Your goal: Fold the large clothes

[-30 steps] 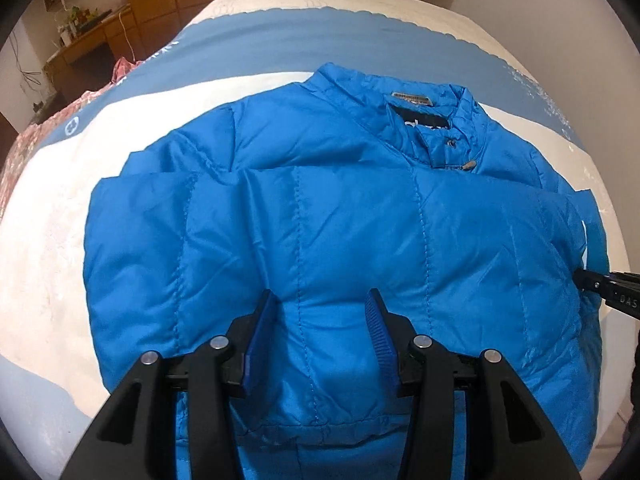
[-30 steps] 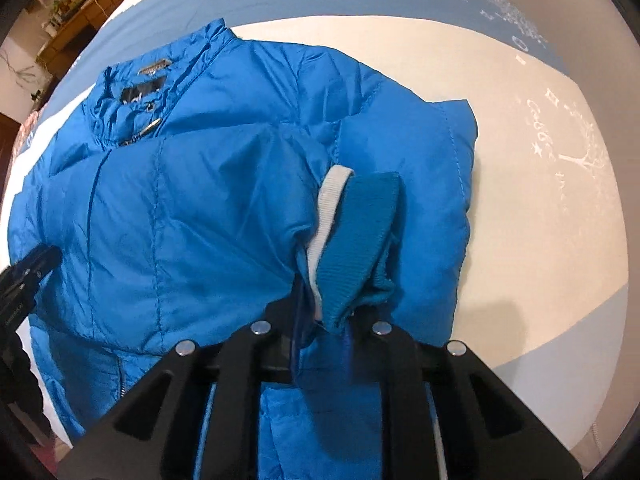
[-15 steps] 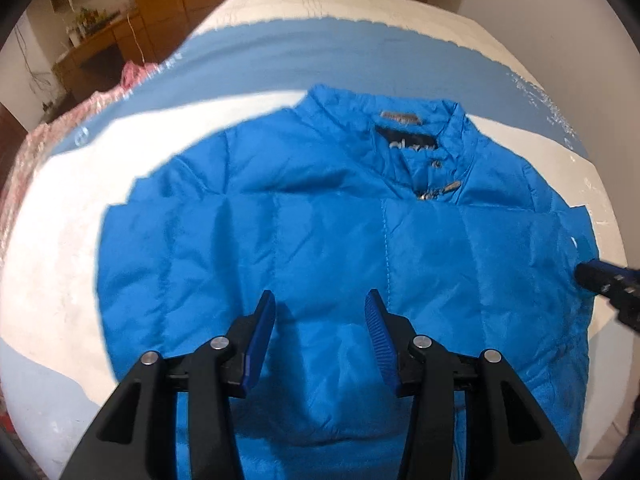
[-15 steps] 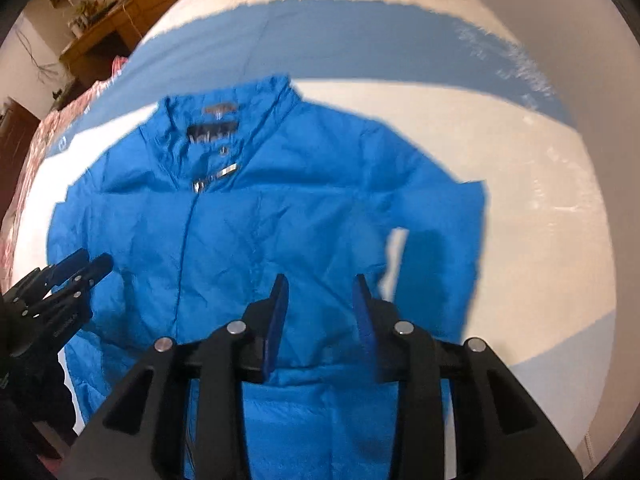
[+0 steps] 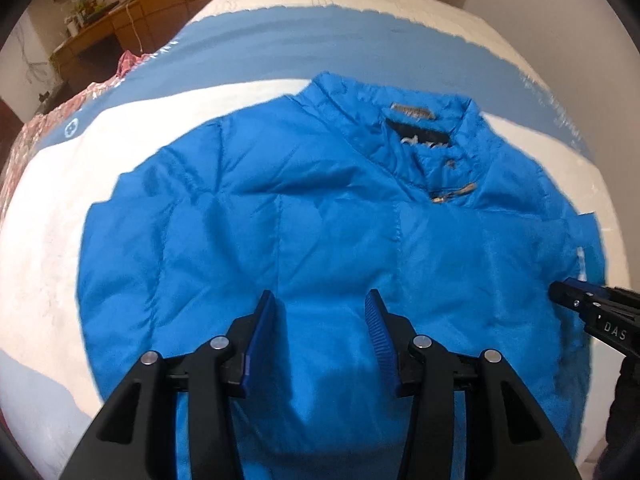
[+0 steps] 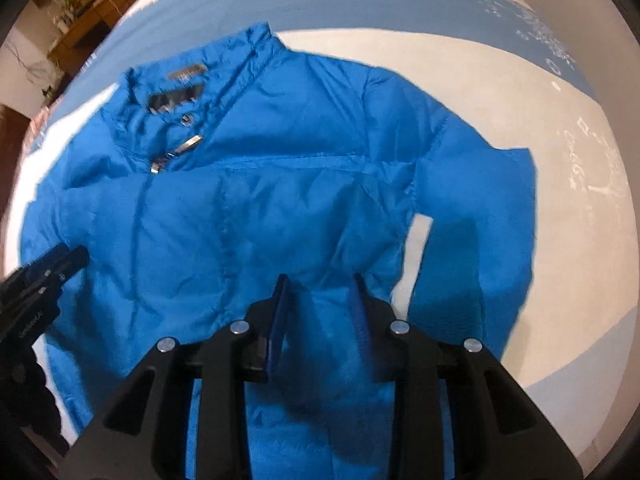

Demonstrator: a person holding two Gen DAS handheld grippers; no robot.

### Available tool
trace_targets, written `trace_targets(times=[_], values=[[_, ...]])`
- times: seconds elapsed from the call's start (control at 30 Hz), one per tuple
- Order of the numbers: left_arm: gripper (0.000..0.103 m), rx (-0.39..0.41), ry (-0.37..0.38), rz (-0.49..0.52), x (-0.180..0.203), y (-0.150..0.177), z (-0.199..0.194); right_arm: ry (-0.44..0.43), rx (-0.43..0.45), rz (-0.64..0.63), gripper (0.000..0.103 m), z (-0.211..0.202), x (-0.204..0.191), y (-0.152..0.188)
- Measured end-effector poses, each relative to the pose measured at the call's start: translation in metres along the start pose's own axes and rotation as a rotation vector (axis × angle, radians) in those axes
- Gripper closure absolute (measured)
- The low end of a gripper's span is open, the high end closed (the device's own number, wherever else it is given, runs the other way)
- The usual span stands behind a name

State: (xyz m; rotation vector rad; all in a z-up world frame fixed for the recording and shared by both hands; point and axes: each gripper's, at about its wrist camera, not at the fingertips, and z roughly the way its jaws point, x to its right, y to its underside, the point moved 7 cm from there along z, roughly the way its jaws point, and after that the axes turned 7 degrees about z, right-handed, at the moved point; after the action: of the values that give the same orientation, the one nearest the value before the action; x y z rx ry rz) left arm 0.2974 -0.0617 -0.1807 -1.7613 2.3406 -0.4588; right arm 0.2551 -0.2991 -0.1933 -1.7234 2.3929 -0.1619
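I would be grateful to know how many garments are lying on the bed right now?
1: a blue jacket spread across the bed, collar at the far side. Something pinkish shows past the bed's left edge; unclear.

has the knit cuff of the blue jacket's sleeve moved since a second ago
Yes. The right gripper held the cuff up then; now its jaws are empty and the sleeve lies on the bed cover, cuff not discernible.

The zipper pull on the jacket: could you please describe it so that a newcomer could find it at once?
A bright blue puffer jacket lies spread front-up on the blue-and-white bedspread. Follow it up to the stand-up collar with its dark label. Just below the collar hangs the zipper pull, a slim silvery metal tab, the only long shiny piece there; the small snap above it is round.
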Motion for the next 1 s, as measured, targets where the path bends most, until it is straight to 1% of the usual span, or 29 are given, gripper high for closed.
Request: trace_targets(times=[0.03, 0.07, 0.13, 0.2, 0.23, 0.27, 0.3, 0.33, 0.4, 0.53, 0.63, 0.73, 0.8, 0.83, 0.87, 0.9, 0.93, 1.0], values=[[0.056, 0.027, 0.008, 0.005, 0.002, 0.005, -0.012, -0.011, 0.017, -0.012, 0.073, -0.01, -0.001, 0.004], [0.056, 0.037, 0.003, 0.014, 0.005, 0.007, -0.017, -0.018, 0.029, -0.029, 0.073, -0.019, -0.002, 0.011], [0.056, 0.044, -0.015, 0.042, 0.011, 0.017, -0.024, -0.022, 0.026, -0.043, 0.073, -0.023, -0.003, 0.019], [0.056, 0.019, -0.017, 0.059, 0.015, 0.027, -0.015, -0.008, -0.003, -0.042, 0.073, -0.014, -0.001, 0.025], [0.056, 0.0, -0.03, 0.061, 0.015, 0.03, -0.006, 0.008, -0.019, -0.039, 0.073, -0.009, 0.001, 0.025], [0.055, -0.007, -0.032, 0.063, 0.014, 0.033, 0.0, 0.02, -0.043, -0.032, 0.074, 0.002, 0.004, 0.029], [0.055, -0.004, -0.033, 0.071, 0.015, 0.034, 0.003, 0.014, -0.051, -0.039, 0.074, 0.011, 0.004, 0.032], [0.055, 0.001, -0.041, 0.092, 0.017, 0.035, 0.005, 0.012, -0.046, -0.048, 0.074, 0.017, 0.003, 0.034], [0.055, 0.003, -0.048, 0.102, 0.018, 0.034, 0.007, 0.009, -0.029, -0.041, 0.074, 0.021, 0.004, 0.035], [0.054, 0.014, -0.057, 0.095, 0.018, 0.036, 0.009, 0.03, 0.001, -0.046, 0.074, 0.019, 0.003, 0.038], [0.054, 0.016, -0.053, 0.074, 0.018, 0.036, 0.007, 0.013, -0.009, -0.032, 0.074, 0.017, 0.003, 0.037], [0.054, 0.016, -0.03, 0.015, 0.011, 0.037, -0.007, -0.011, -0.002, -0.017, 0.073, 0.0, 0.011, 0.045], [0.054, 0.047, -0.028, -0.017, 0.007, 0.041, -0.029, -0.01, 0.055, -0.025, 0.07, -0.028, 0.015, 0.052], [0.05, 0.079, -0.054, -0.026, 0.001, 0.047, -0.048, -0.012, 0.079, -0.033, 0.064, -0.039, 0.018, 0.057], [0.042, 0.096, -0.071, -0.03, -0.004, 0.053, -0.06, -0.018, 0.108, -0.039, 0.06, -0.054, 0.024, 0.066], [0.038, 0.107, -0.075, -0.037, -0.008, 0.059, -0.07, -0.026, 0.127, -0.037, 0.053, -0.068, 0.033, 0.076], [0.036, 0.115, -0.08, -0.049, -0.018, 0.072, -0.082, -0.032, 0.134, -0.037, 0.051, -0.075, 0.039, 0.087], [0.035, 0.097, -0.111, -0.054, -0.035, 0.098, -0.093, -0.043, 0.129, -0.041, 0.05, -0.088, 0.06, 0.112]])
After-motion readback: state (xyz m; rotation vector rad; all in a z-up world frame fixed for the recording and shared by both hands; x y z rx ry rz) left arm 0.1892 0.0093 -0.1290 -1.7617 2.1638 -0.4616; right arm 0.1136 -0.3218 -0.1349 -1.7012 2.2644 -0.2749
